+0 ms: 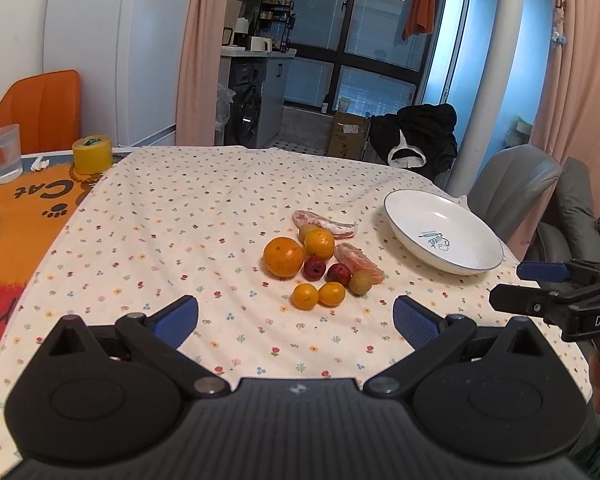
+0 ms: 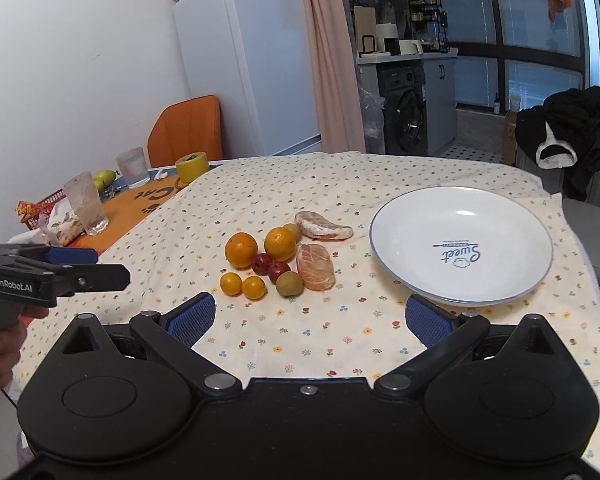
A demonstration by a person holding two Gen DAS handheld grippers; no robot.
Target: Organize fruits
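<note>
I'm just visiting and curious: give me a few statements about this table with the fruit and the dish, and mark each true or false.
1. The white dish has no fruit in it. True.
2. The left gripper is holding an orange. False: its fingers are spread apart with nothing between them.
3. The fruit pile holds two small dark red fruits, lying side by side. True.
4. The yellow tape roll sits inside the dish. False: it stands at the far left of the table, near a frosted glass.
5. The right gripper is shut. False: it is open too.
</note>
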